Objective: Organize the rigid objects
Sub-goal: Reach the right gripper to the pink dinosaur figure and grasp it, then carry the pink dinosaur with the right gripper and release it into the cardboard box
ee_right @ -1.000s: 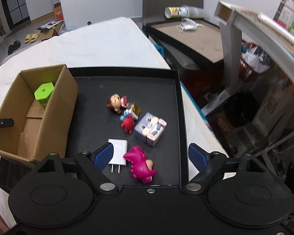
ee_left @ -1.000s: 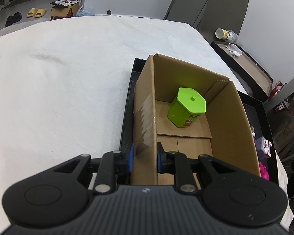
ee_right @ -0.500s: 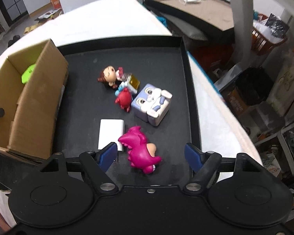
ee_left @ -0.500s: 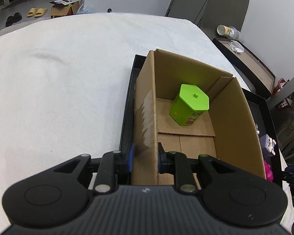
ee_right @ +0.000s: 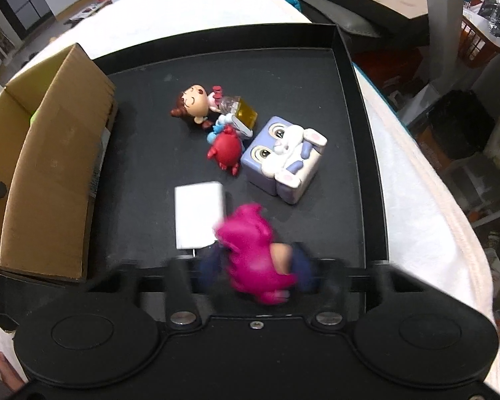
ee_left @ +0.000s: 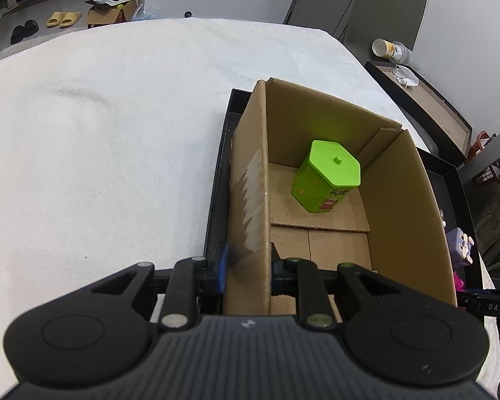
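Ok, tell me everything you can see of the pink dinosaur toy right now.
The pink dinosaur toy is a glossy, hard-looking magenta figure with a peach patch on one side, blurred in the right wrist view. It lies on the black tray near its front edge, its head against the white charger. The right gripper straddles it, blue pads on both flanks, jaws closing; firm contact can't be confirmed through the blur.

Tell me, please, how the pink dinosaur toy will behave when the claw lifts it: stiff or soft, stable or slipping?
The pink dinosaur looks like moulded plastic, so probably stiff and light. Its body is rounded and bumpy, so it may twist or slip between the flat pads of the right claw, whose jaws are closing around it. It touches the white charger, which may get nudged.
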Action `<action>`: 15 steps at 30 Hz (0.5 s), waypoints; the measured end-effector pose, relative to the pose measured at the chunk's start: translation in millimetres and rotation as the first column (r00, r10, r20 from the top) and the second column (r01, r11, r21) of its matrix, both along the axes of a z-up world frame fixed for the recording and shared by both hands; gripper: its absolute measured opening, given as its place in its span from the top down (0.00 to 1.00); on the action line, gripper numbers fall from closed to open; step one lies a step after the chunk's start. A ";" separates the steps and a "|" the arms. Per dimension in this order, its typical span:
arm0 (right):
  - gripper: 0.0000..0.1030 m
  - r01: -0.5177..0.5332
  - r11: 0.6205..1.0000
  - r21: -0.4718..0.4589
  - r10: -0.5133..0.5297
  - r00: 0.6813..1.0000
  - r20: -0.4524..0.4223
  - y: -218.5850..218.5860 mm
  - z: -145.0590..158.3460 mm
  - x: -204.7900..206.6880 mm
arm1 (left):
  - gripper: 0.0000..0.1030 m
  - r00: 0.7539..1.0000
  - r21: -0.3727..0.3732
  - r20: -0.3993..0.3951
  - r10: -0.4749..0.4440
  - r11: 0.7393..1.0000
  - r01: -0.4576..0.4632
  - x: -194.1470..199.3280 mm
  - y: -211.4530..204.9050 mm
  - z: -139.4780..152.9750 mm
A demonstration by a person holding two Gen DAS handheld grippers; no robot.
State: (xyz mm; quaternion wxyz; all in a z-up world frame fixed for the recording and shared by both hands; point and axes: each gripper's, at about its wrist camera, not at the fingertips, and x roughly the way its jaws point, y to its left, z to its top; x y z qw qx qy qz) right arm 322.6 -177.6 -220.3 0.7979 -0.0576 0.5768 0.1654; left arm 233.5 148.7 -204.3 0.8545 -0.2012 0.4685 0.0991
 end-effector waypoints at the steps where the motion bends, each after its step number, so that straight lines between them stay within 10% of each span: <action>1: 0.62 0.000 1.000 -0.014 0.000 1.000 0.004 0.8 1.2 -0.5 | 0.81 1.000 0.000 0.000 0.000 1.000 0.000 0.0 0.0 0.0; 15: 0.62 -0.019 1.000 -0.004 0.019 0.998 0.065 8.2 33.9 -10.4 | 0.81 1.000 -0.002 0.002 0.004 1.000 -0.004 -1.0 -0.1 -1.5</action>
